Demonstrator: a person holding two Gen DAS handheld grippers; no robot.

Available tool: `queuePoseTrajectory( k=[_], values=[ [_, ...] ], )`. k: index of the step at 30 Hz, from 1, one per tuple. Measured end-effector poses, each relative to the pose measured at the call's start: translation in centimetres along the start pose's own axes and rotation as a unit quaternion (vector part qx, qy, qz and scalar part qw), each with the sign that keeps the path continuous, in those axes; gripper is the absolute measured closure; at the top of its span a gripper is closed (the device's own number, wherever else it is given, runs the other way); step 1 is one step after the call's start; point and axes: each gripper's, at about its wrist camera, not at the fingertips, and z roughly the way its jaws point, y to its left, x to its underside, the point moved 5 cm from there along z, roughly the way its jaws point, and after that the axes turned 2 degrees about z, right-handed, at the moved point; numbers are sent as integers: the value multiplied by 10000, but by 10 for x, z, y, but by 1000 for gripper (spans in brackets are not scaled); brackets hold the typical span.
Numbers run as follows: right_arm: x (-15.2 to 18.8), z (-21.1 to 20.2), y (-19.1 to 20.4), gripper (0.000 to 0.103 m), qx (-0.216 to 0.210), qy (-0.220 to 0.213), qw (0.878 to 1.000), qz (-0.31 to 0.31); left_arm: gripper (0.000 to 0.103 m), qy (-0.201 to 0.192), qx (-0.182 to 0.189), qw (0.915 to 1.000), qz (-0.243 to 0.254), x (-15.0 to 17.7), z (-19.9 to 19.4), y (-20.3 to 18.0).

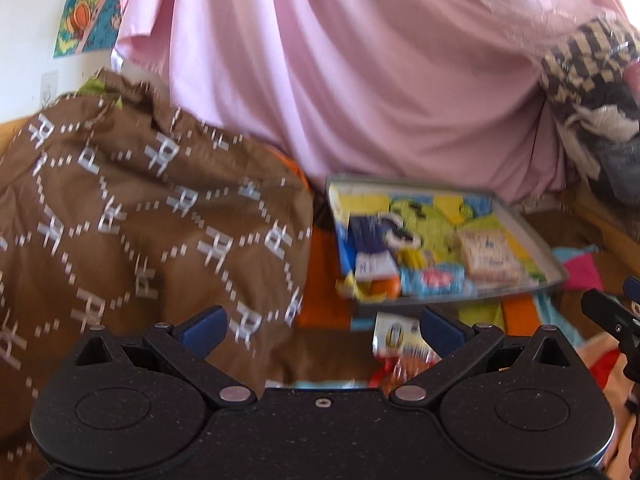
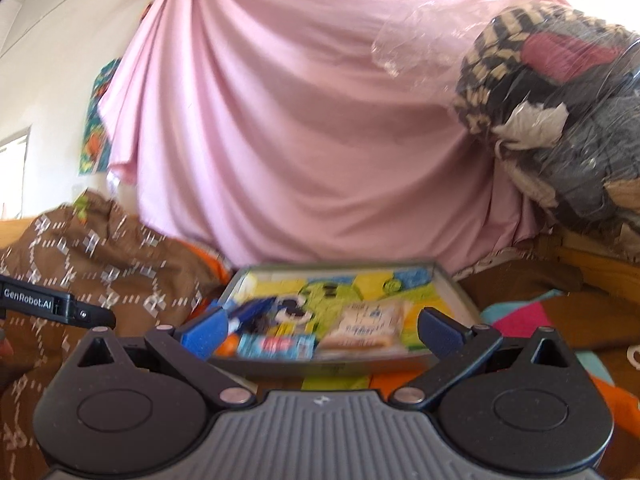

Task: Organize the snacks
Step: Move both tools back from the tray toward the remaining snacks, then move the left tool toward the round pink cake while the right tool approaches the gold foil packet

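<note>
A metal tray point(image 1: 554, 266) point(image 2: 456, 286) with a bright cartoon lining lies on the bed ahead of both grippers. In it lie a dark blue packet point(image 1: 372, 244) point(image 2: 256, 310), a light blue packet point(image 1: 434, 280) point(image 2: 276, 346) and a beige biscuit pack point(image 1: 490, 256) point(image 2: 366, 324). A white and red snack packet point(image 1: 400, 340) lies on the bed just in front of the tray, between my left gripper's point(image 1: 320, 326) fingers but untouched. That gripper is open. My right gripper point(image 2: 320, 330) is open too, empty, at the tray's near edge.
A brown patterned cloth heap point(image 1: 132, 208) point(image 2: 100, 264) rises on the left. A pink sheet point(image 1: 340, 80) point(image 2: 288, 140) hangs behind the tray. A plastic-wrapped bundle of clothes point(image 2: 560, 120) sits at the right. Colourful bedding point(image 1: 584, 270) lies around the tray. The other gripper's tip point(image 1: 612, 316) shows at the right.
</note>
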Motion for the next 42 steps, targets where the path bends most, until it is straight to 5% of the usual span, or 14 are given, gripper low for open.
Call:
queuePoseTrajectory(
  k=[10,24,32,42],
  values=[
    [43,-13,17,0,-91,852,9957,-365,1,705,-63,9975,-9,37,-2,10],
    [94,-13,46,0,-216,2020,9744,-966,1,1403,-14,9901,44,68,2,14],
    [104,-4,48,0,-96,2370,9636,-1234,1,1854,142,9816,441,85,7,7],
    [113,6,52,0,-165,2642,9565,-1225,1,1900,220,9790,701,88,11,0]
  ],
)
